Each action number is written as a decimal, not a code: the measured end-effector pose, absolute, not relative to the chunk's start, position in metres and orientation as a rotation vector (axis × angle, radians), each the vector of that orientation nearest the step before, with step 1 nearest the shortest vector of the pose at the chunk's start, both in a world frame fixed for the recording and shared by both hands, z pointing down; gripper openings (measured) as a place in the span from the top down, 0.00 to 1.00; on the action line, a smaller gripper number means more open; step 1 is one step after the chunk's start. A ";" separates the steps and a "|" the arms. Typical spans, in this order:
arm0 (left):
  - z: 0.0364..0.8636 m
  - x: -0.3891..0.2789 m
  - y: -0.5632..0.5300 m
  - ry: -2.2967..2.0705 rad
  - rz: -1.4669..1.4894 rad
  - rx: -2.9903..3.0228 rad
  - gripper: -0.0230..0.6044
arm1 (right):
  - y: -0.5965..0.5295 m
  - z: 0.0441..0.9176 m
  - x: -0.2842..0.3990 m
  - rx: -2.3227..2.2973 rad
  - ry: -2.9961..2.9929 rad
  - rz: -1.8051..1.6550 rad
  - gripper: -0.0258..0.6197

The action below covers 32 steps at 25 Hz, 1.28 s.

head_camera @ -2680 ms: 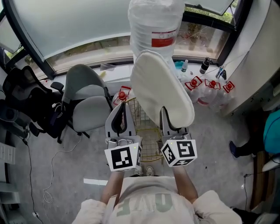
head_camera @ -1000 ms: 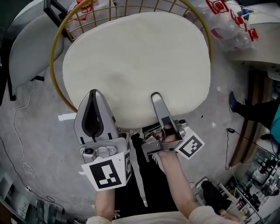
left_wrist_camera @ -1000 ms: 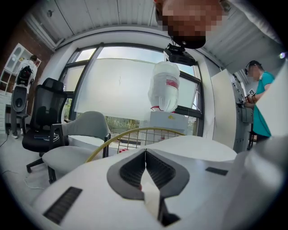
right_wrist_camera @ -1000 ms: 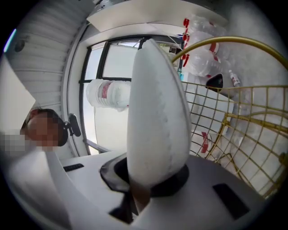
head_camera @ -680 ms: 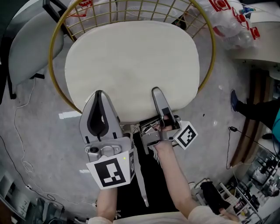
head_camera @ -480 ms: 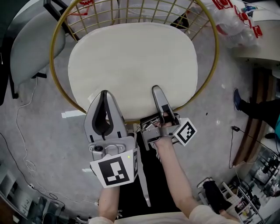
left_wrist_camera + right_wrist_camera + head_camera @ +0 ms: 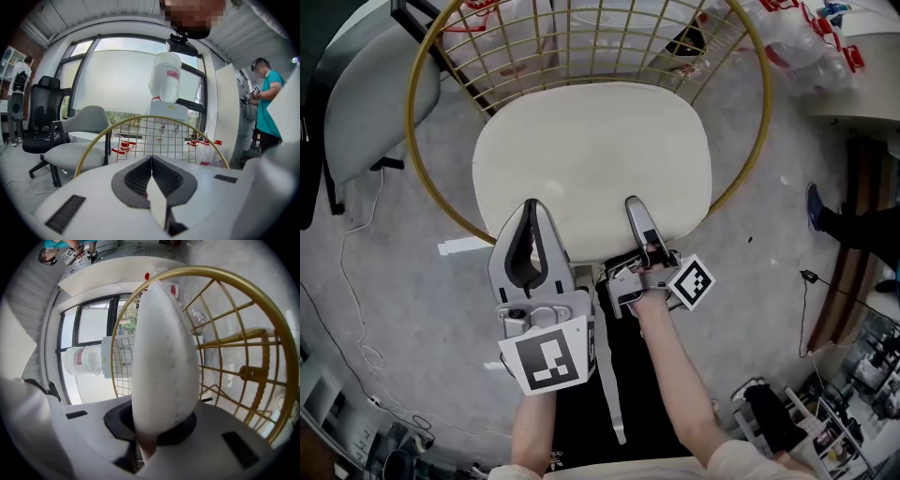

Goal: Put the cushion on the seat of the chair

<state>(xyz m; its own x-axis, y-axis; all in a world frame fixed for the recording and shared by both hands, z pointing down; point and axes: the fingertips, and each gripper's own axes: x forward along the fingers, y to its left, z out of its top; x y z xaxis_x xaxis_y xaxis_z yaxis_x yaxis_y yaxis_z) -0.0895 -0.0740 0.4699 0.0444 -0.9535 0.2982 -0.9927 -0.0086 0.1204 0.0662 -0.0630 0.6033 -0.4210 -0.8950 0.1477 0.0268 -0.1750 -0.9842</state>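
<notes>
Lowered cushion stays clamped in right gripper.

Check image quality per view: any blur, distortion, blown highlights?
Head view: sharp and evenly lit; the cushion is bright but its edges hold. Left gripper view: fisheye with dark corners, window washed pale. Right gripper view: rolled sideways, the fisheye bows the chair rim, and the cushion goes soft at its near end.

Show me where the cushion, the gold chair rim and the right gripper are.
cushion (image 7: 591,155): head view, middle of its top face.
gold chair rim (image 7: 409,103): head view, left side of the hoop.
right gripper (image 7: 636,208): head view, its tips, closed on the cushion's near edge.
</notes>
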 end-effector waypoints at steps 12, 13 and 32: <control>0.475 -0.091 -0.066 -1.958 0.242 2.043 0.94 | -0.040 0.630 0.090 -1.100 1.298 -1.685 0.88; 0.476 -0.091 -0.065 -1.957 0.249 2.046 0.94 | -0.042 0.627 0.089 -1.086 1.306 -1.677 0.88; 0.491 -0.087 -0.071 -1.940 0.283 2.020 0.94 | -0.051 0.662 0.085 -1.211 1.293 -1.750 0.88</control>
<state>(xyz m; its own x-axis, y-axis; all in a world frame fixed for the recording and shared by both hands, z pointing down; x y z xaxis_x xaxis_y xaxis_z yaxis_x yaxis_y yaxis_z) -0.0874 -0.0705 0.4912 0.0558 -0.9306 0.3619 -0.9952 -0.0226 0.0953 0.0853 -0.0515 0.6622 -0.3707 -0.8795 0.2984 -0.0271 -0.3109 -0.9501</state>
